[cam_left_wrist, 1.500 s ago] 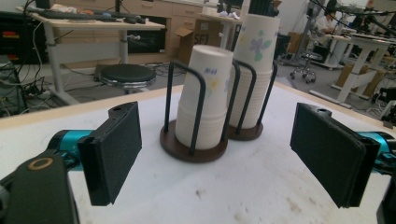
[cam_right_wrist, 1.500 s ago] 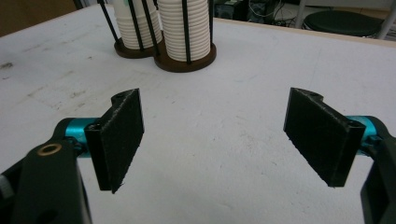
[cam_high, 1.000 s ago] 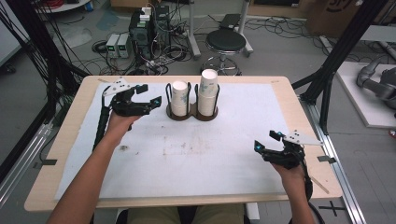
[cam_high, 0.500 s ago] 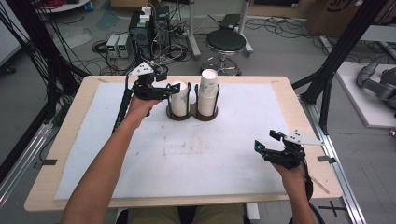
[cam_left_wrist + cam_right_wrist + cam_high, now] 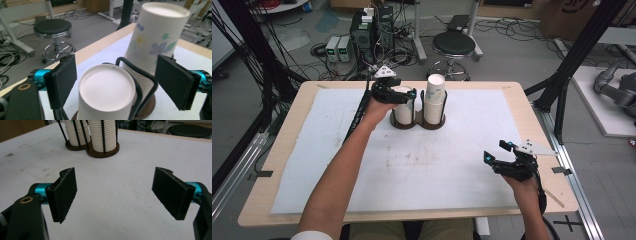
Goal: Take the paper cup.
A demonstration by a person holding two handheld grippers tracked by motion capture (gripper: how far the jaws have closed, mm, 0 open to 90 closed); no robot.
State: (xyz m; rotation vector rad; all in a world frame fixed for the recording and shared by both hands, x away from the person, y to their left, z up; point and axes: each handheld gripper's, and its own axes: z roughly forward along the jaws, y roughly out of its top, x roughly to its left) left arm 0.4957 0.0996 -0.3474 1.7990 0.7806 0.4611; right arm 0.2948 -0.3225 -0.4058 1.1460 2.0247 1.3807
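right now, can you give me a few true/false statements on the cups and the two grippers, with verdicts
1. The left gripper has its jaws open on either side of the left cup stack. True.
2. The right gripper is shut on a cup. False: it is open, with nothing between its jaws, over the white mat.
3. The floral cup tops the taller stack. True.
4. The two stacks lie on their sides. False: they stand upright in a dark holder.
5. A black stool stands beyond the table. True.

The left tool is stretched far forward with jaws spread; the right tool hangs low, jaws apart.
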